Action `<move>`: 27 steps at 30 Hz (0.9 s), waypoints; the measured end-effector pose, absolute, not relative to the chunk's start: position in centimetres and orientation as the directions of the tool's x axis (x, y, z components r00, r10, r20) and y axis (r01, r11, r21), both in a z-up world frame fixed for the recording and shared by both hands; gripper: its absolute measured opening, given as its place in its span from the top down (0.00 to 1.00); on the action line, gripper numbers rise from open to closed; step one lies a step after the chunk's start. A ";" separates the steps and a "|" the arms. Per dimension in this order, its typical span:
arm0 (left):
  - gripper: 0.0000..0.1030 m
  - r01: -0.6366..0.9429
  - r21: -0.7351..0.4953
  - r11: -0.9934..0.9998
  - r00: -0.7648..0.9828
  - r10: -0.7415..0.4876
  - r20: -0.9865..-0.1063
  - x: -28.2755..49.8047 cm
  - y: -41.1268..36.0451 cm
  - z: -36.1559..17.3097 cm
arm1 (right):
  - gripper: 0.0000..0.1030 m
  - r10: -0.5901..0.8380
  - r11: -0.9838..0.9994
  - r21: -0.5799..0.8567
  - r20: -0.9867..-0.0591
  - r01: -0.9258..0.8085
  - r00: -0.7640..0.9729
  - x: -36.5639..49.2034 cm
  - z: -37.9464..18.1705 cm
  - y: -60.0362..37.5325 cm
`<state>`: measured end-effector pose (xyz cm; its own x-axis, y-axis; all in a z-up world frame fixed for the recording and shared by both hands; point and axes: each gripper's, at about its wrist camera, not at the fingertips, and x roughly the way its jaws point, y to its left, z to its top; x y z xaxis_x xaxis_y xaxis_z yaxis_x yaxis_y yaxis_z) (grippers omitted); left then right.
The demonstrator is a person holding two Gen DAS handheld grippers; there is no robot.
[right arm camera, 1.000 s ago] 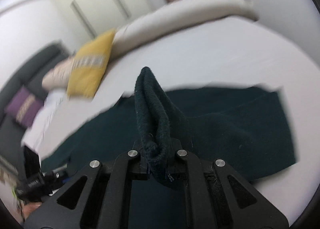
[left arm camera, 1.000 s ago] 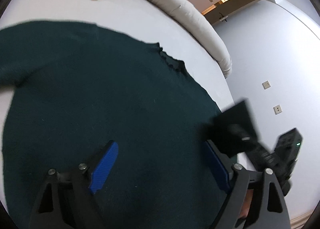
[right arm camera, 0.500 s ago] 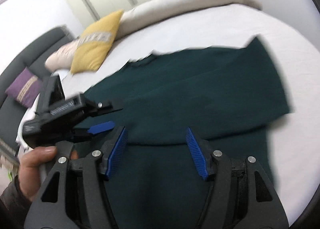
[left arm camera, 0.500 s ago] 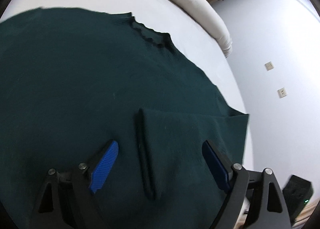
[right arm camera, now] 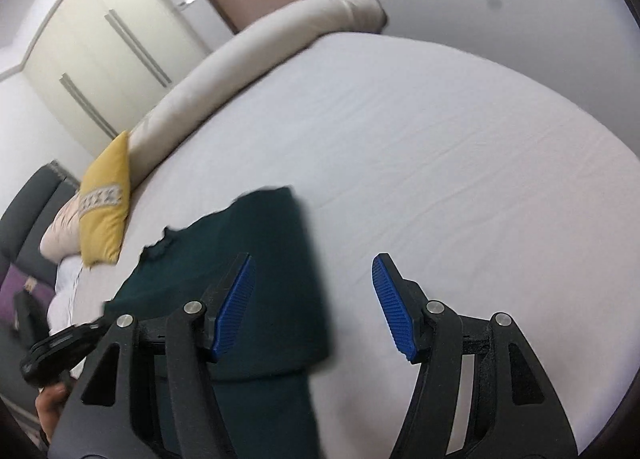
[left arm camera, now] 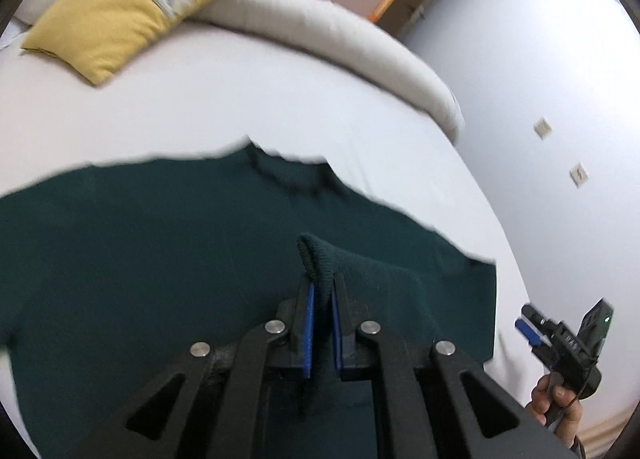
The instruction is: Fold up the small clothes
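A dark green sweater lies spread on the white bed sheet, its neckline toward the pillows. My left gripper is shut on a ribbed cuff edge of the sweater, and the pinched cloth stands up in a small ridge above the pads. In the right wrist view the sweater fills the lower left, one sleeve folded across it. My right gripper hangs open over the sweater's right edge and the bare sheet, with nothing between its blue pads. The left wrist view shows the right gripper at the far right, held by a hand.
A yellow cushion and a long cream bolster lie along the far side of the bed. A wall with two sockets runs close along the bed's right. White wardrobe doors and a dark grey sofa stand beyond.
The right gripper let go of the sleeve it had carried across the sweater, opened and swung off to the right. The left gripper closed on the laid-down cuff and lifted it a little.
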<state>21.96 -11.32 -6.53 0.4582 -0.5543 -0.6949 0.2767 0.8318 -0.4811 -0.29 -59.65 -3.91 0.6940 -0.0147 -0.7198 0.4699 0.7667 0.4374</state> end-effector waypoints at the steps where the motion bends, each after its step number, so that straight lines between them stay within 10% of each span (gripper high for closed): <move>1: 0.92 0.256 -0.482 0.838 0.479 -0.543 -0.690 22.5 -10.4 -6.6 | 0.43 -0.009 0.766 0.437 -0.727 0.471 0.687 0.3 -4.2 -60.3; 12: 0.92 0.139 -0.491 0.860 0.479 -0.492 -0.727 24.3 -6.4 -11.7 | 0.50 0.021 0.832 0.342 -0.807 0.438 0.590 9.7 -8.1 -60.1; 19: 0.92 0.148 -0.499 0.854 0.460 -0.506 -0.730 23.4 -5.0 -11.7 | 0.90 0.019 0.874 0.265 -0.856 0.407 0.516 13.0 -9.9 -58.4; 27: 0.92 0.158 -0.477 0.864 0.476 -0.490 -0.730 23.0 -5.3 -12.1 | 0.95 -0.028 0.897 0.208 -0.853 0.390 0.521 13.6 -8.1 -58.1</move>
